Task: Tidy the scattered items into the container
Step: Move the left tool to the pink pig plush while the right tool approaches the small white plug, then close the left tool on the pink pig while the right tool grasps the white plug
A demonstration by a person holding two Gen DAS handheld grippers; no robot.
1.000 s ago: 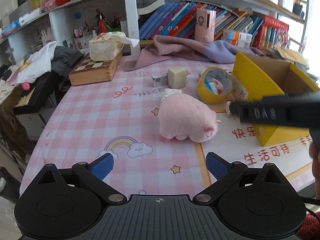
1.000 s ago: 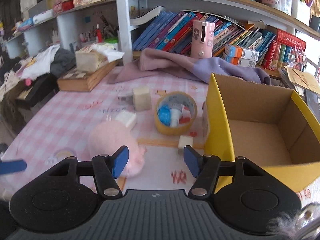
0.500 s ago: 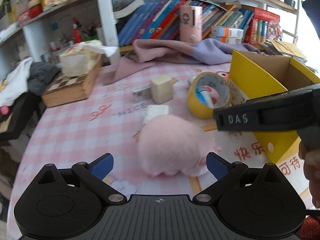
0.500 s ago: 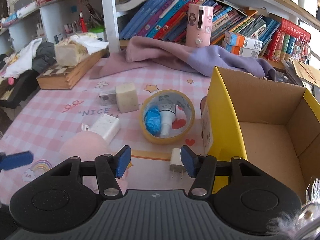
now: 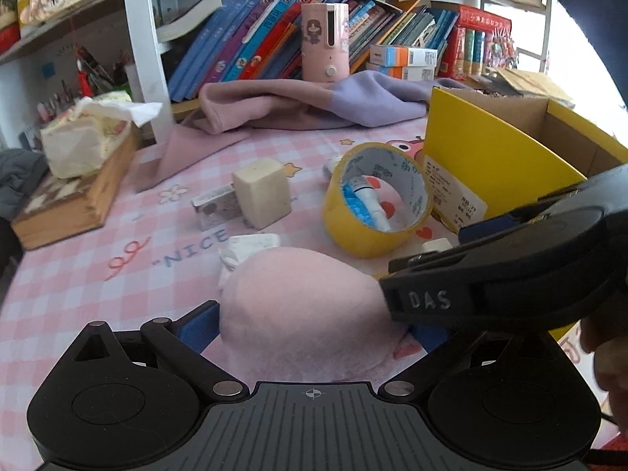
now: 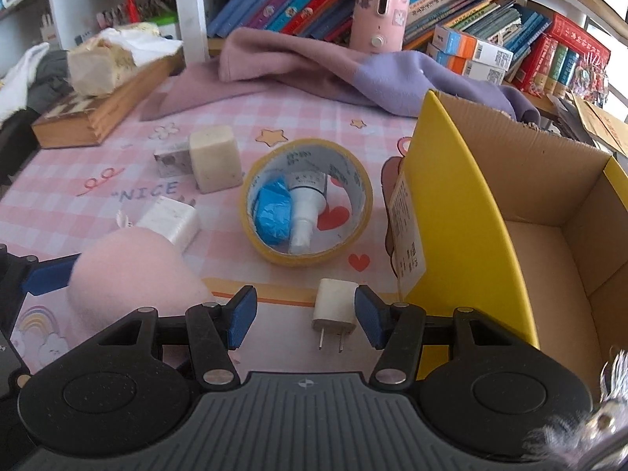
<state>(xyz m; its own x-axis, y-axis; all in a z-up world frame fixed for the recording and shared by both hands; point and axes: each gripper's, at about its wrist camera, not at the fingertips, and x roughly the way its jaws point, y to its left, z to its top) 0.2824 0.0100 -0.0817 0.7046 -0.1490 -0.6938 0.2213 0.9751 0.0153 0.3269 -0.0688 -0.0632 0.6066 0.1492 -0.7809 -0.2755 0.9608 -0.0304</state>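
Observation:
A pink plush toy point(image 5: 306, 314) lies on the pink checked tablecloth between the fingers of my left gripper point(image 5: 312, 331), which is open; its blue pads stand close on either side. My right gripper point(image 6: 306, 320) is open over a small white charger plug point(image 6: 335, 308). The plug sits against the right pad and well apart from the left one. The yellow cardboard box point(image 6: 471, 212) stands open just right of the plug. The black housing of the right tool point(image 5: 510, 274) crosses the left wrist view and hides the plush's right edge.
A yellow tape roll point(image 6: 306, 200) holds a blue wad and a white tube. Beyond it lie a cream cube point(image 6: 216, 163), a small silver box point(image 6: 170, 161) and a white adapter point(image 6: 168, 221). At the back are a purple cloth point(image 6: 333, 62) and a wooden chessboard box point(image 6: 98, 114).
Both grippers moved forward and down. The plush, once ahead of the left gripper, now sits between its fingers. The plug has come between the right fingers, which narrowed a little.

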